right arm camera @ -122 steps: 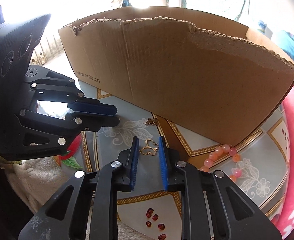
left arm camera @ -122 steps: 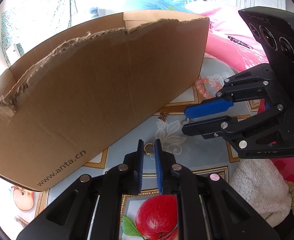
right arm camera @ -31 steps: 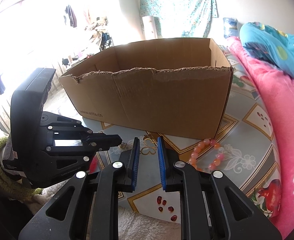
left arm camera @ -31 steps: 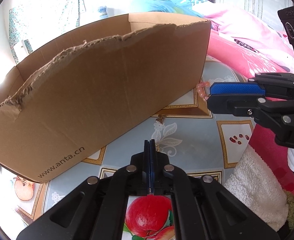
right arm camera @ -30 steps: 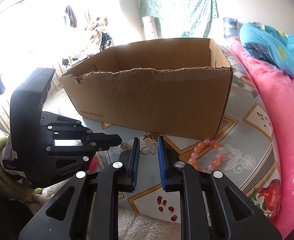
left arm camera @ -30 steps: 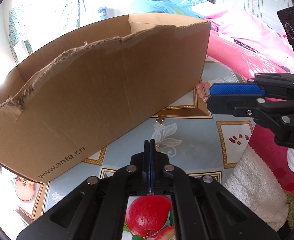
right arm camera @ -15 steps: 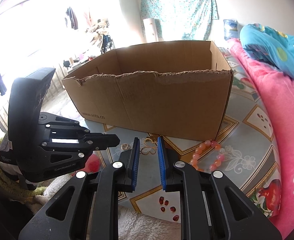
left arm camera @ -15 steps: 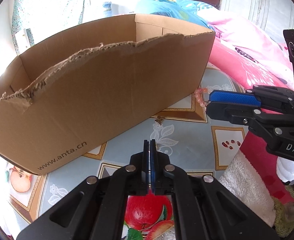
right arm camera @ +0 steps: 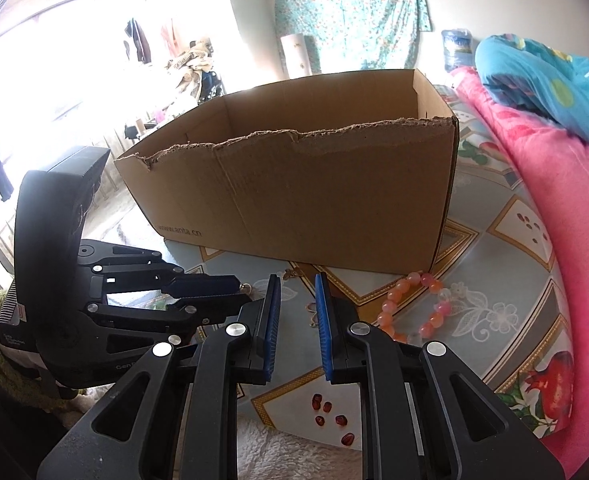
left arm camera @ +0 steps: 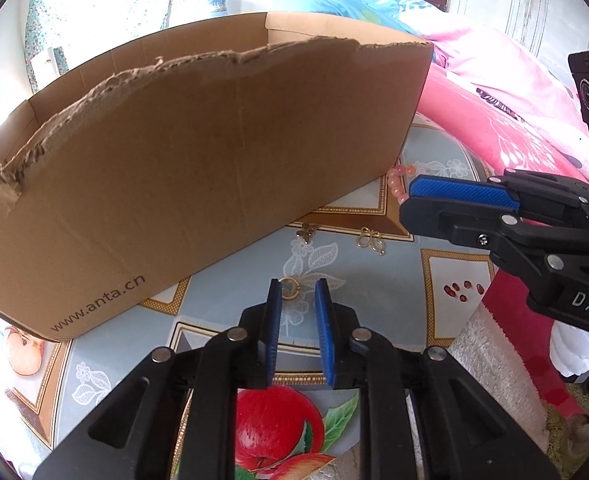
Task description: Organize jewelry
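A torn brown cardboard box (left arm camera: 198, 152) stands on the patterned tablecloth; it also shows in the right wrist view (right arm camera: 306, 200). My left gripper (left arm camera: 298, 288) is open, with a small gold ring (left arm camera: 289, 282) on the cloth just beyond its fingertips. A gold butterfly charm (left arm camera: 371, 240) and a small bronze charm (left arm camera: 305, 233) lie near the box. My right gripper (right arm camera: 297, 282) is open above the cloth, with the gold charm (right arm camera: 313, 312) partly seen between its fingers. A pink bead bracelet (right arm camera: 412, 304) lies to its right.
A pink blanket (right arm camera: 554, 220) bounds the right side. A white fluffy towel (left arm camera: 490, 364) lies at the near edge. The tablecloth (left arm camera: 374, 292) carries apple and pomegranate prints. The right gripper's body (left arm camera: 534, 232) crosses the left wrist view.
My left gripper has opened and the gold ring now lies on the cloth in front of it. The right gripper has pulled back and higher, staying open.
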`<action>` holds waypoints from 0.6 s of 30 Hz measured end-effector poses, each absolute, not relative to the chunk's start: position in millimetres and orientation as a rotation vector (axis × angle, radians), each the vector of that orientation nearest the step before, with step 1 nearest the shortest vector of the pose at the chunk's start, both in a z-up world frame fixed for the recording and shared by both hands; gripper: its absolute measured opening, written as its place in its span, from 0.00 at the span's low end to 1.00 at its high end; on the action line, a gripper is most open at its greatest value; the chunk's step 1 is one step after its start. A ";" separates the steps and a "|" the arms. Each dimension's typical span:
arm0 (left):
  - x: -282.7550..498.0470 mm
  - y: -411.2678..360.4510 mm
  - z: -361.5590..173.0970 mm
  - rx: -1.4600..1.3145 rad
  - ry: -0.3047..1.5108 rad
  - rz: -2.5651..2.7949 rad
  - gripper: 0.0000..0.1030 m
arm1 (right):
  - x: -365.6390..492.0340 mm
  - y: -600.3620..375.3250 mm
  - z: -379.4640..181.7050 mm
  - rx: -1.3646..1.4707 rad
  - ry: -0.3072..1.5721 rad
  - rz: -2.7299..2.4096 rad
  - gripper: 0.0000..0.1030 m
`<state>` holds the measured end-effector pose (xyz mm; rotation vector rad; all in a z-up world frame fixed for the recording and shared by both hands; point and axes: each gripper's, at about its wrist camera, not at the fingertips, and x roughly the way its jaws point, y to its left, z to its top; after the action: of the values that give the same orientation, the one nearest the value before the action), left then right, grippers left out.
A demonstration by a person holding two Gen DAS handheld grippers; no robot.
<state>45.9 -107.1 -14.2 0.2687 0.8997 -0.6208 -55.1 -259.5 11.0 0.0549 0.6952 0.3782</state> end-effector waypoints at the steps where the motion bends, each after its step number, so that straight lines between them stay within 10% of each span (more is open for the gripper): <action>1: 46.4 -107.7 -14.3 0.274 0.897 -0.619 0.16 | -54.4 -259.4 10.0 0.058 0.698 0.378 0.15; 18: 50.9 -122.1 -16.9 0.400 0.841 -0.665 0.16 | -48.1 -265.3 2.1 0.084 0.718 0.374 0.15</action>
<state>50.9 -122.1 -16.9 0.4002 0.8406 -0.6654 -48.1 -265.3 2.1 0.0845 0.7178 0.3738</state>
